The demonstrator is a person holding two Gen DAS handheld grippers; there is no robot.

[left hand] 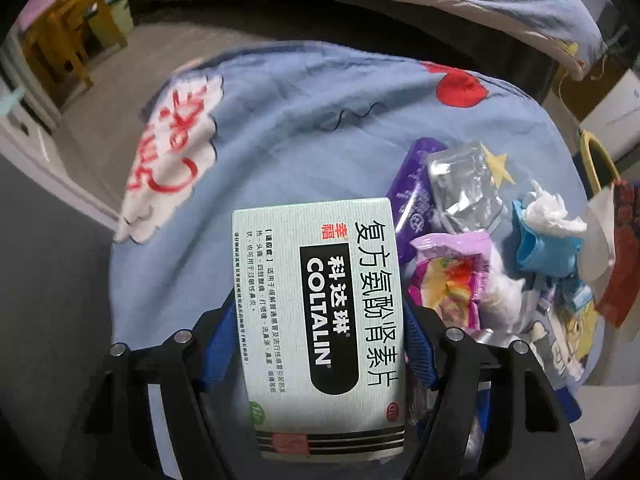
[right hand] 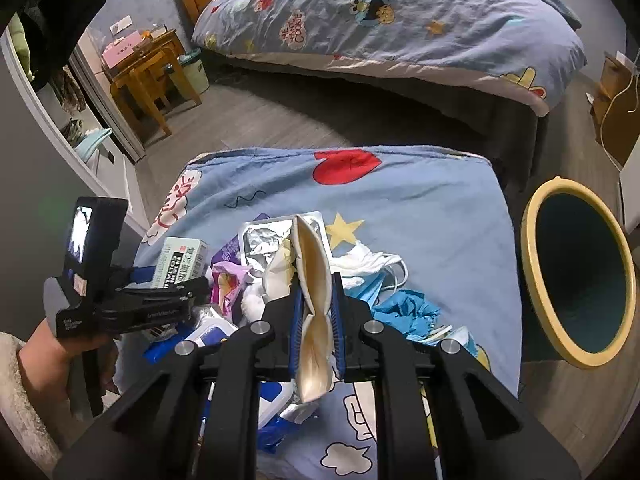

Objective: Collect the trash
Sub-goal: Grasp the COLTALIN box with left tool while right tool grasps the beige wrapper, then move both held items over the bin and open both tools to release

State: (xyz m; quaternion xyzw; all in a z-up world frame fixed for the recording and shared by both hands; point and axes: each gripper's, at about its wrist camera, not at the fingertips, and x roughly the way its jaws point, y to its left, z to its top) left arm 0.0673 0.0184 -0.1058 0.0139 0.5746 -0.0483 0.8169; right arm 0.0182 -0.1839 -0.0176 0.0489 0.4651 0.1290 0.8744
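My left gripper (left hand: 320, 320) is shut on a pale green Coltalin medicine box (left hand: 320, 300) and holds it above the blue cartoon cloth (left hand: 280, 128). That gripper and box also show in the right wrist view (right hand: 176, 276). My right gripper (right hand: 316, 320) is shut on a flattened cream paper cup (right hand: 314, 280), held upright over the trash pile. The pile holds a purple wrapper (left hand: 416, 184), a foil blister pack (left hand: 464, 184), a pink snack bag (left hand: 452, 276), white tissue (left hand: 552, 212) and blue crumpled pieces (right hand: 408, 312). A bin with a yellow rim (right hand: 532, 264) stands to the right of the cloth.
A bed with a blue cartoon duvet (right hand: 400, 20) lies across the back. A wooden side table (right hand: 148, 68) and a small pale bin (right hand: 196, 72) stand at back left. Grey floor (right hand: 260, 120) separates the bed from the cloth. A brown paper bag (right hand: 616, 120) is at far right.
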